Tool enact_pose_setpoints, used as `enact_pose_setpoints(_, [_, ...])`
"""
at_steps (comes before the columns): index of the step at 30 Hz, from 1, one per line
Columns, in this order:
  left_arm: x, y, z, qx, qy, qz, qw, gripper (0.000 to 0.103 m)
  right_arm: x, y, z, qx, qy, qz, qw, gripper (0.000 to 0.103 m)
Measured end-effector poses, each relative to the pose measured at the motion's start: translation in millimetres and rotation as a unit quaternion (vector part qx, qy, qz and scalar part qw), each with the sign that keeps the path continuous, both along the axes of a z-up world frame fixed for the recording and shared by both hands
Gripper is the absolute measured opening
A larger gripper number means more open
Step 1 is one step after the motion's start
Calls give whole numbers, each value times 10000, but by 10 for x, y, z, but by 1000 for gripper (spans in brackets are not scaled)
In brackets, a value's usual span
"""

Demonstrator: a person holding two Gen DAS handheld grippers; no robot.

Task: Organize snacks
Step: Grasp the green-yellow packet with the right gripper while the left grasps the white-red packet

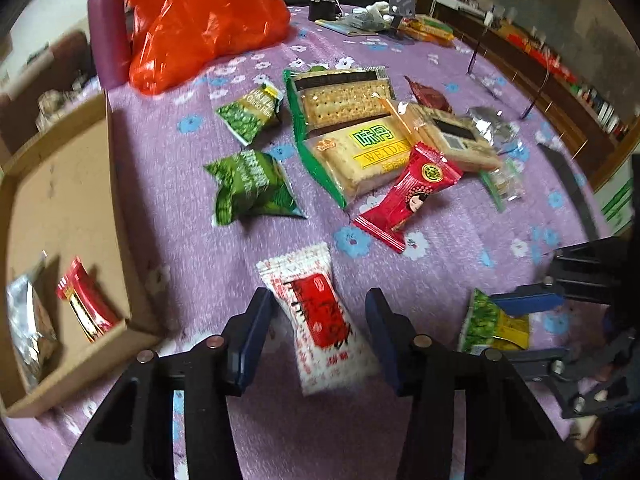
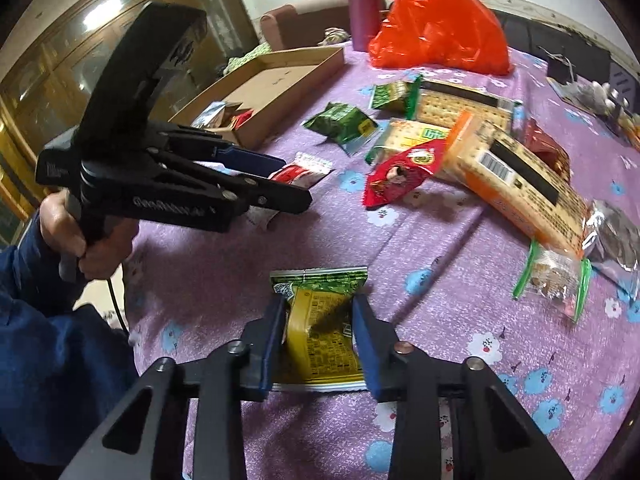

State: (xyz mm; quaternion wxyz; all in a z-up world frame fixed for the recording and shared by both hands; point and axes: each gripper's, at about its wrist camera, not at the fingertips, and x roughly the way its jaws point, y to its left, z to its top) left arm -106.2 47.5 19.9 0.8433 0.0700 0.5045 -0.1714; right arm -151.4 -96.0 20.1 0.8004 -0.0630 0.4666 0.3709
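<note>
Showing a sorting job in its early stage: the cardboard tray [image 1: 60, 184] at the left of the left-wrist view holds only two packets, a silver one [image 1: 28, 332] and a red one [image 1: 86, 300], both in its lower corner. Most snacks are not yet in it and lie spread on the purple flowered worktop [image 1: 440, 256]: two green pea bags [image 1: 250, 188], cracker packs [image 1: 340, 100], a red sweet packet [image 1: 408, 192] and others toward the upper right. The left gripper [image 1: 316, 332], at lower centre, has its jaws to either side of a white-and-red packet [image 1: 316, 320]; whether they already press it cannot be told. In the right-wrist view the right gripper [image 2: 320, 336], at lower centre, has its jaws clenched on a green-and-yellow packet [image 2: 320, 320] lying on the cloth. Both packets sit well apart from the tray, as does an orange plastic bag [image 1: 200, 20] at the top.
</note>
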Motion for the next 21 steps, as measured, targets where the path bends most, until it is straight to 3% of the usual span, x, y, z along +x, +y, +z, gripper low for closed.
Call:
enact_pose_setpoints(2, [-43, -89, -17, 262, -128, -70, 9996, 50, -46, 27, 6, -117, -86, -98, 9998, 36])
enact_pose_setpoints(5, [-79, -89, -15, 245, -182, -115, 9995, 50, -115, 100, 6, -380, -270, -188, 9987, 37])
enact_pose_setpoints(6, [-90, -83, -13, 231, -229, -133, 9994, 41, -130, 107, 5, -419, -314, -202, 9984, 36])
enact_pose_setpoints(7, [-107, -79, -6, 210, -294, -137, 9993, 23, -149, 119, 8, -453, -382, -225, 9980, 35])
enact_pose_setpoints(11, [-118, -64, -2, 83, -332, -83, 9994, 22, -157, 56, 64, -303, -356, -414, 9980, 28])
enact_pose_setpoints(21, [-122, 111, 218, -439, -421, 19, 9981, 21, -37, -95, 247, 244, -273, -1091, 9934, 26])
